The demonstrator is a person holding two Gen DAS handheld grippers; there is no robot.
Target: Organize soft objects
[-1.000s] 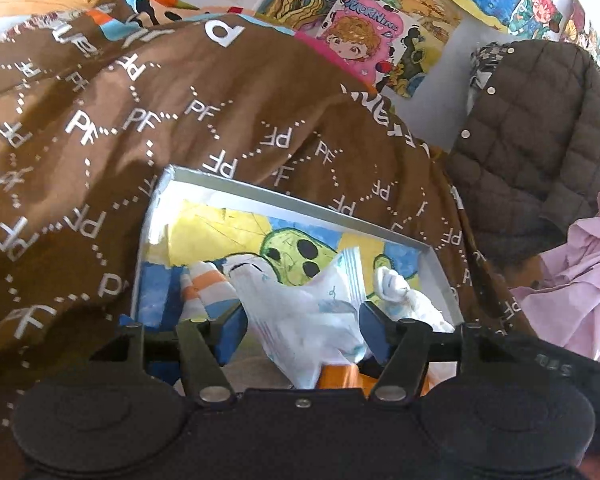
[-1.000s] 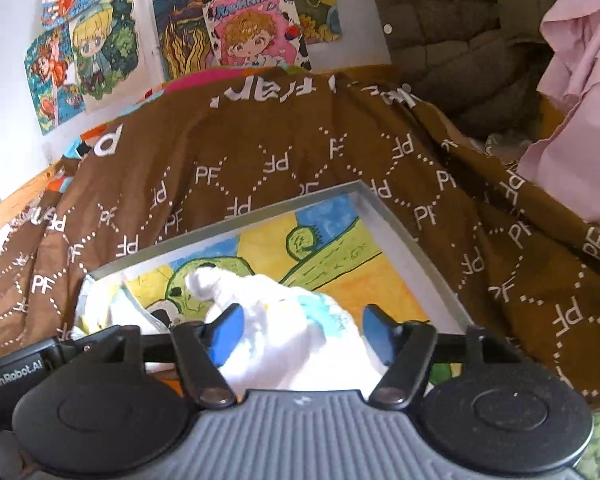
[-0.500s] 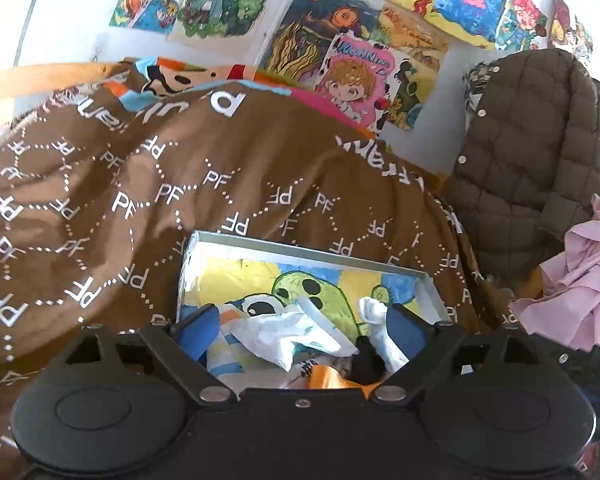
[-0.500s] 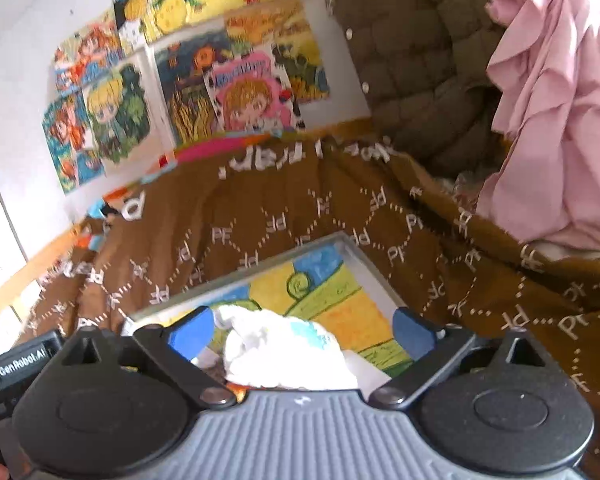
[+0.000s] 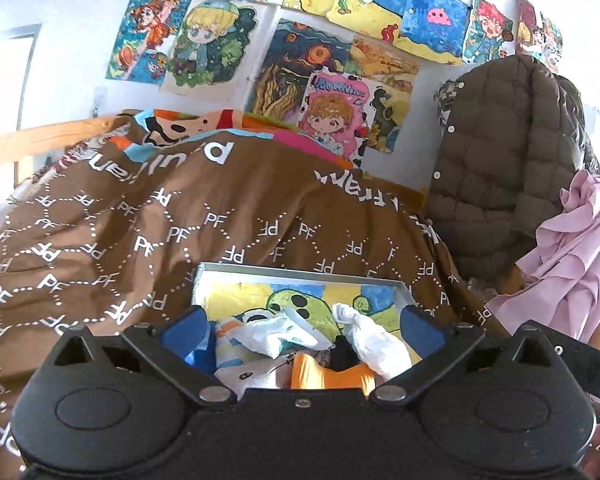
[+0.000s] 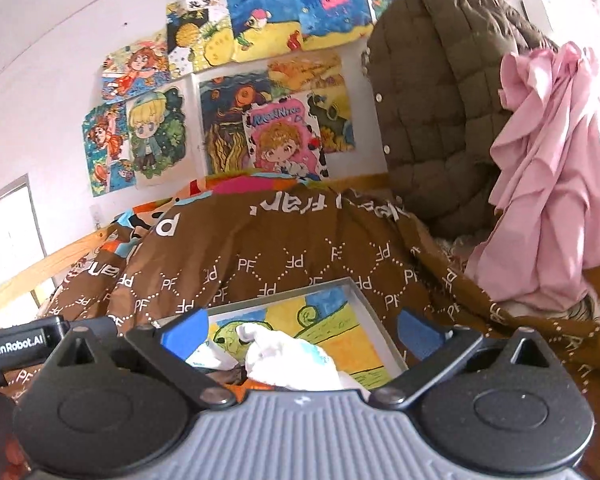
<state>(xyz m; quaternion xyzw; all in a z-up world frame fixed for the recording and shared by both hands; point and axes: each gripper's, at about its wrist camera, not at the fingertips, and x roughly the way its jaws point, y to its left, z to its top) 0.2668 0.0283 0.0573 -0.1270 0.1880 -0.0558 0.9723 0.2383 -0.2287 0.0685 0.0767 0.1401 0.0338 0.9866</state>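
Release step looks done: left gripper (image 5: 300,326) and right gripper (image 6: 302,326), jaws just swung fully apart and gripping nothing, hang over the white knotted cloth bundles (image 5: 370,340) at the near edge of the grey picture-lined tray (image 5: 300,272), so next comes finding another soft item.

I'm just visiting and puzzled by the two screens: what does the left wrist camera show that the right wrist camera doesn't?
Only the left wrist view shows the orange fabric piece and the striped blue-and-orange sock in the box.

Only the right wrist view shows the black device labelled GenRobot.AI at the left edge.

Both show the shallow grey box with a painted cartoon bottom, white crumpled cloth, the brown patterned quilt, quilted brown jacket and pink garment.
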